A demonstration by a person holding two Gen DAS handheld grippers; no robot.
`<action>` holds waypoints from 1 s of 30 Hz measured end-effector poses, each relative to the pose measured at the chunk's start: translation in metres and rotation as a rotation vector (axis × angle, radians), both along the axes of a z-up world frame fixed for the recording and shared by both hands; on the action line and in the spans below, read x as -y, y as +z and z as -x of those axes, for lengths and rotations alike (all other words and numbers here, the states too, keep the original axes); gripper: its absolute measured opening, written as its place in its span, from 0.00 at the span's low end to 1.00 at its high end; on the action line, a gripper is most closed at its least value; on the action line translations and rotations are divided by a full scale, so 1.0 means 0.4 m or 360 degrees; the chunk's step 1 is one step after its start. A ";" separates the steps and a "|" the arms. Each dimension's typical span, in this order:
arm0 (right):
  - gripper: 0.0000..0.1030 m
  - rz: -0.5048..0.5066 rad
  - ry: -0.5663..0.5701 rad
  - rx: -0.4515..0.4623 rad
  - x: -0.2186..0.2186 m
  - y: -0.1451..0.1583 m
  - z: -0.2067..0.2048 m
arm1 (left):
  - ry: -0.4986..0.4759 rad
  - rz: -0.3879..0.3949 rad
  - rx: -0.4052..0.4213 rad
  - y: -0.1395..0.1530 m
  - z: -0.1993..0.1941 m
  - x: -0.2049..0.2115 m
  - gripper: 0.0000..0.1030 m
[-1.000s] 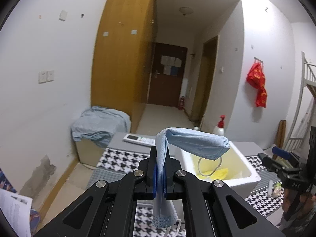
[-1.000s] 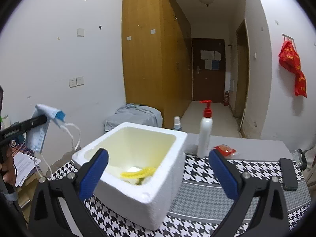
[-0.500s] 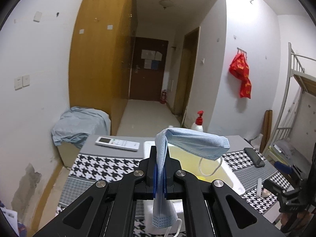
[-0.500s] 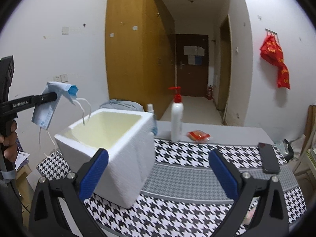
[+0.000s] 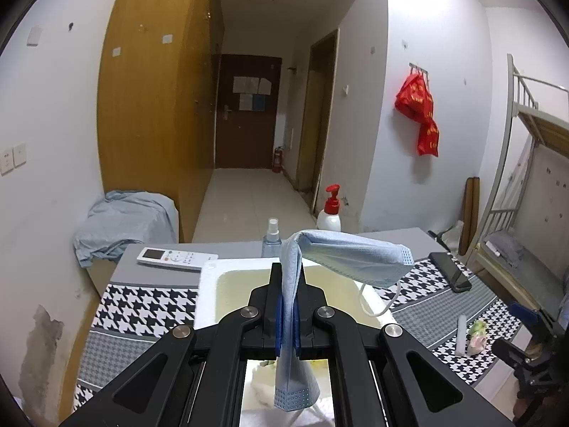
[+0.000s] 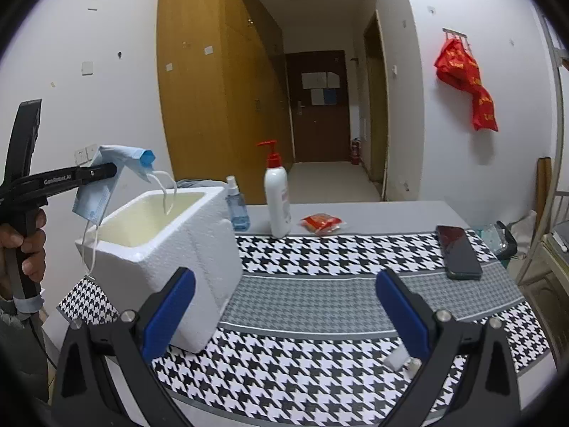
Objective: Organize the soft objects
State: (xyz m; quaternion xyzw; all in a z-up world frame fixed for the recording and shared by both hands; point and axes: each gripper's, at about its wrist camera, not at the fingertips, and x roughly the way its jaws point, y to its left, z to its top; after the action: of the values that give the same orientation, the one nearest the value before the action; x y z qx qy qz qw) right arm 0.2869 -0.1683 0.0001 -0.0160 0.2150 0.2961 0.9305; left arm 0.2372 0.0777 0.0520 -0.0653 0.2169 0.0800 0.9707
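While the left gripper (image 5: pixel 288 315) has its jaws clamped tight on a blue face mask (image 5: pixel 341 256), the mask hangs draped over the fingertips right above the open white foam box (image 6: pixel 156 235), ear loops dangling toward the rim. So I'd say we're at the drop-off step: mask carried, box underneath, just not released yet. Looks like something yellowish is already down inside the box, hard to tell what. Next move probably needs the mask lowered past the rim so the loops don't snag on the edge, then letting go. Right gripper (image 6: pixel 284 306) is wide open and empty, hovering over the houndstooth tablecloth (image 6: pixel 320 249) beside the box.
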 end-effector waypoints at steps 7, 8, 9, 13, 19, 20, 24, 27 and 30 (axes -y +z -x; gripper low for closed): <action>0.99 0.0011 -0.0070 -0.0019 0.036 -0.015 -0.013 | 0.0009 -0.0016 -0.0044 -0.012 -0.038 0.010 0.04; 0.99 0.0009 -0.0078 -0.0022 0.039 -0.016 -0.015 | 0.0009 -0.0012 -0.0057 -0.014 -0.045 0.013 0.04; 0.99 0.0004 -0.0082 -0.0026 0.043 -0.018 -0.016 | 0.0012 -0.0008 -0.0063 -0.017 -0.049 0.013 0.04; 0.99 -0.0003 -0.0103 -0.0033 0.059 -0.025 -0.020 | 0.0026 -0.0012 -0.0102 -0.030 -0.069 0.011 0.04; 0.99 -0.0016 -0.0139 -0.0052 0.079 -0.036 -0.023 | 0.0094 -0.0049 -0.0181 -0.060 -0.103 0.000 0.15; 0.99 -0.0017 -0.0145 -0.0051 0.080 -0.037 -0.023 | 0.0118 -0.0057 -0.0188 -0.064 -0.106 -0.003 0.38; 0.99 -0.0015 -0.0159 -0.0061 0.086 -0.042 -0.022 | 0.0179 -0.0058 -0.0085 -0.055 -0.077 -0.008 0.92; 0.99 -0.0012 -0.0163 -0.0063 0.089 -0.040 -0.019 | 0.0161 -0.0087 -0.0025 -0.039 -0.051 0.008 0.95; 0.99 -0.0013 -0.0157 -0.0053 0.088 -0.033 -0.010 | 0.0151 -0.0114 0.0002 -0.031 -0.031 0.027 0.99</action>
State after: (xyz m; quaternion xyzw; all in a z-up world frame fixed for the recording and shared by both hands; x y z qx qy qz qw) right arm 0.2908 -0.2036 -0.0130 0.0035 0.2299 0.2509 0.9403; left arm 0.2495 0.0671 0.0397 -0.0408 0.2099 0.1337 0.9677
